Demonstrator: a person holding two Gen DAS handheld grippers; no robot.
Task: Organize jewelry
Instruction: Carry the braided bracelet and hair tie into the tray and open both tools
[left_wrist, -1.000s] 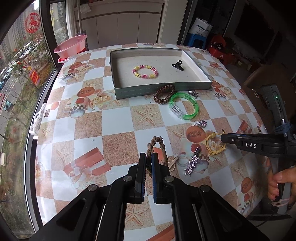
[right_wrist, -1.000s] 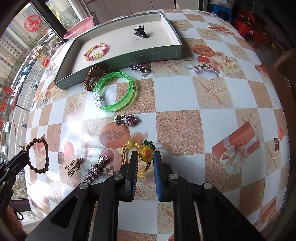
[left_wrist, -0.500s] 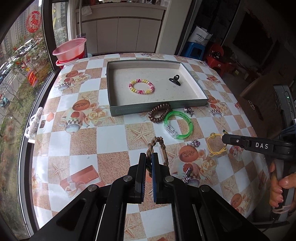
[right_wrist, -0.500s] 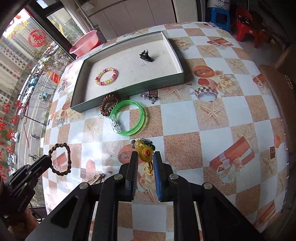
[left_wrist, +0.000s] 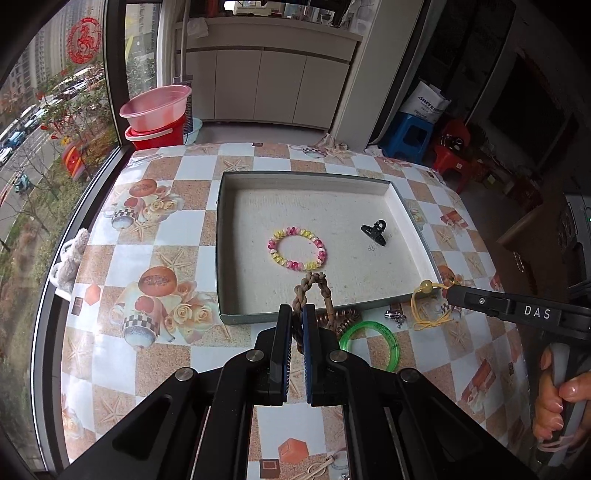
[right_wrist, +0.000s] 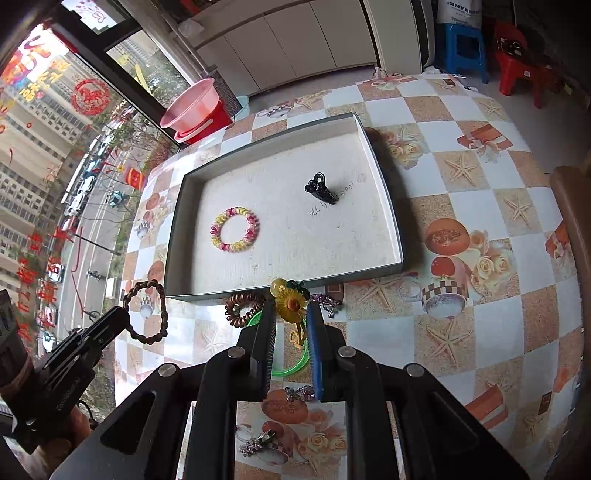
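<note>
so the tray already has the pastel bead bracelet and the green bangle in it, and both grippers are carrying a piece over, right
Not quite. The green bangle lies on the table in front of the tray, not in it. The right wrist view shows the tray holding the pastel bead bracelet and a black clip. Both grippers do carry a piece.

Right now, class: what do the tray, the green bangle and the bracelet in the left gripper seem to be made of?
Tray: likely cardboard; matte grey-green walls, pale rough floor with pen marks.
Green bangle: seemingly translucent plastic; glossy, light passes through.
Brown bracelet in the left gripper: probably braided cord or leather; dull, twisted strands, so it is hard to say which.
</note>
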